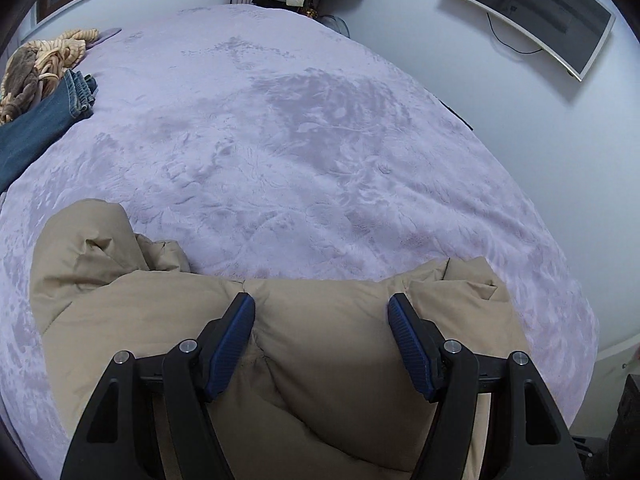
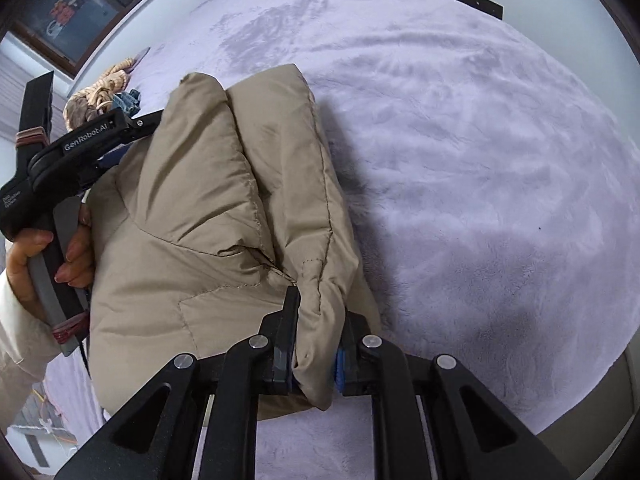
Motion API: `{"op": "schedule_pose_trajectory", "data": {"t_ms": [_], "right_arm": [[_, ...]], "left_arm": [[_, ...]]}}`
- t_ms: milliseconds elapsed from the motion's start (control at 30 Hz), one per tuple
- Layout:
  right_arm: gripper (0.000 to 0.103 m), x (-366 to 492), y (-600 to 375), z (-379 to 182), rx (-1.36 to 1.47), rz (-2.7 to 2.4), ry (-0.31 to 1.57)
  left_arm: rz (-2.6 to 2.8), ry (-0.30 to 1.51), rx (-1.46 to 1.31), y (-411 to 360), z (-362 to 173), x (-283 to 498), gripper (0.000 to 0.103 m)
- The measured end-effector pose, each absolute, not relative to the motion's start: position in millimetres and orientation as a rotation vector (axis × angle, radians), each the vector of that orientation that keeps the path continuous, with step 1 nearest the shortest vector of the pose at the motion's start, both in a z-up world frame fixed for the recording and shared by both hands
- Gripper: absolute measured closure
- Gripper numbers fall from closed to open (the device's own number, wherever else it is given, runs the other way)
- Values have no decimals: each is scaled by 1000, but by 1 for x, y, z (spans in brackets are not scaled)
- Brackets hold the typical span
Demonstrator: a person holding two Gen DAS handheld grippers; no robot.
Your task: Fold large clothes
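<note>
Item: 1 beige quilted puffer jacket (image 2: 224, 216), bunched on lilac plush bedspread (image 1: 320, 128).
Left to right: tan knit garment (image 1: 56, 52), blue denim jeans (image 1: 48, 120), wall-mounted screen (image 1: 528, 12). "GenRobot.AI" printed on left gripper (image 1: 321, 308), fingers spread above jacket, not touching. Right gripper (image 2: 316, 344) clamps a jacket fold.
</note>
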State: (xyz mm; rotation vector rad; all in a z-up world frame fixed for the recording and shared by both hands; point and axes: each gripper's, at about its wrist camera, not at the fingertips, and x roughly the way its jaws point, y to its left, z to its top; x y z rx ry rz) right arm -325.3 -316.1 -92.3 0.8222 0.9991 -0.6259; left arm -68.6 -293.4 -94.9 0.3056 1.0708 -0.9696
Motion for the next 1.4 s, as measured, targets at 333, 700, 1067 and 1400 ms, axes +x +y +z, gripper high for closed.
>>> {"op": "schedule_pose_trajectory", "data": {"t_ms": [333, 700, 1067, 1400], "right_arm": [[66, -342, -344, -70, 933, -559, 985], [54, -274, -357, -66, 960, -365, 969], [59, -266, -354, -113, 966, -368, 1119], [59, -266, -345, -122, 966, -349, 1166]], "left_arm": [[-950, 1111, 299, -291, -104, -58, 33], [-924, 1107, 327, -283, -97, -58, 33], [-841, 1140, 353, -202, -43, -77, 15], [-644, 1309, 278, -122, -58, -116, 15]]}}
